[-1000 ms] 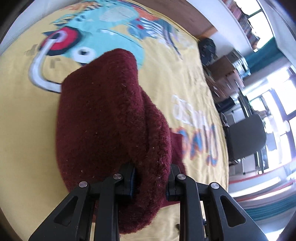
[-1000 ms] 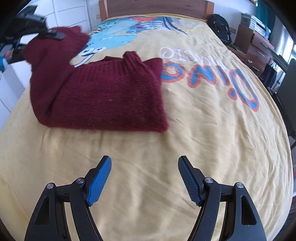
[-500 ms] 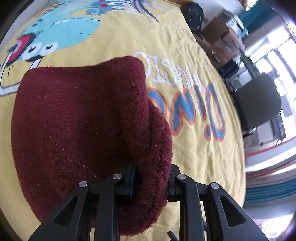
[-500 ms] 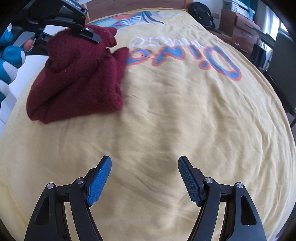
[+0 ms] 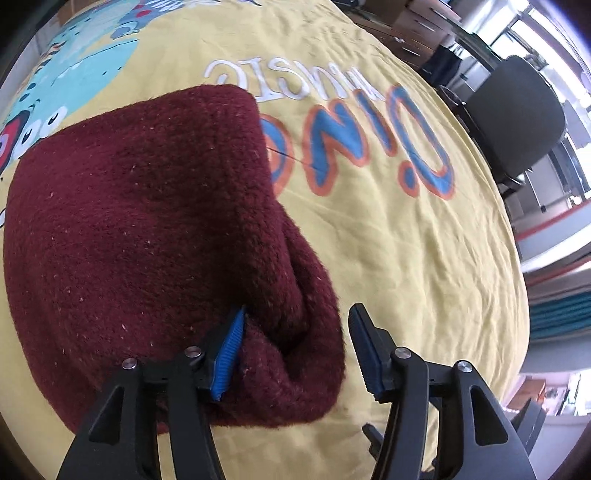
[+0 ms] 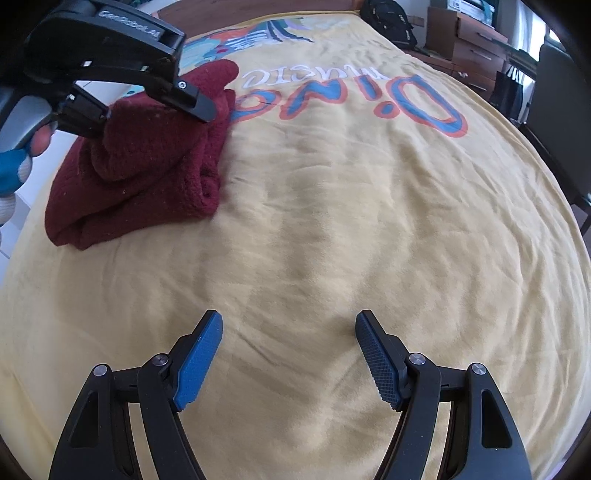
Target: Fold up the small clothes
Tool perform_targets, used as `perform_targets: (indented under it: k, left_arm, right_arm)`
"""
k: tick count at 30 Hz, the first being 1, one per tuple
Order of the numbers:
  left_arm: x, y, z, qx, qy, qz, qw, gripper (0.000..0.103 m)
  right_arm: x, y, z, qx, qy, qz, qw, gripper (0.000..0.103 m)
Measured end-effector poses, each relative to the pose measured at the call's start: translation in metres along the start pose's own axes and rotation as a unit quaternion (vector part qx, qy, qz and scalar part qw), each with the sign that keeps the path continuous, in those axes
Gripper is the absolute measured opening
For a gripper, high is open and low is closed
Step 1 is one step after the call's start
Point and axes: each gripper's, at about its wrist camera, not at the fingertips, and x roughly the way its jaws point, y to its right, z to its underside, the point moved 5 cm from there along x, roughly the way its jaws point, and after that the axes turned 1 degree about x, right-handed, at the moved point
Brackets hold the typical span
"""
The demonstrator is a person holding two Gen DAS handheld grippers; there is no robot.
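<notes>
A dark red knitted sweater (image 5: 140, 221) lies folded in a thick bundle on the yellow dinosaur blanket (image 5: 406, 240). My left gripper (image 5: 298, 314) points down over its near edge and its jaws are opening. A roll of the knit still sits between them; the left pad touches the fabric, the right pad stands clear. In the right wrist view the sweater (image 6: 147, 173) is at the far left with the left gripper (image 6: 155, 118) on top of it. My right gripper (image 6: 288, 321) hangs open over bare blanket (image 6: 332, 221), well apart from the sweater, with nothing in it.
A dark office chair (image 5: 517, 110) stands beside the bed's right edge. A black backpack (image 6: 388, 18) and wooden drawers (image 6: 476, 40) sit near the headboard corner. A gloved hand (image 6: 14, 162) holds the left gripper at the bed's left side.
The left gripper carried the sweater's lifted part over and down onto the rest, then its jaws parted from the knit. The right gripper shifted slightly and stayed open.
</notes>
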Motion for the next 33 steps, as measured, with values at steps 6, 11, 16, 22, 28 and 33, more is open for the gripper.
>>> perform_targets:
  k: [6,11,16,22,28,33]
  left_arm:
    - [-0.014,-0.006,0.018,0.019,-0.008,0.015,0.9997,0.051]
    - [-0.031,-0.004,0.033,0.049,0.002,0.036,0.9981,0.051]
    - [-0.064,0.003,0.050,0.075,0.013,0.109,0.9911,0.051]
    - [-0.097,-0.035,0.063,0.091,0.043,0.074,0.9922,0.051]
    - [-0.115,-0.112,0.056,0.053,0.077,0.008,0.9956,0.051]
    - [-0.120,-0.141,0.052,0.053,0.095,-0.010,0.9940,0.051]
  right_arm:
    - [-0.010,0.005,0.002,0.004,0.005,0.014,1.000,0.076]
    - [-0.016,0.007,0.000,0.007,0.009,0.025,1.000,0.076]
    - [-0.022,0.002,0.001,0.006,0.008,0.030,0.999,0.076]
    - [-0.028,-0.017,-0.005,-0.011,0.010,0.022,1.000,0.076]
    - [-0.048,-0.057,-0.034,-0.042,0.039,-0.014,0.998,0.076]
    - [-0.073,-0.108,-0.081,-0.081,0.090,-0.062,0.991,0.076]
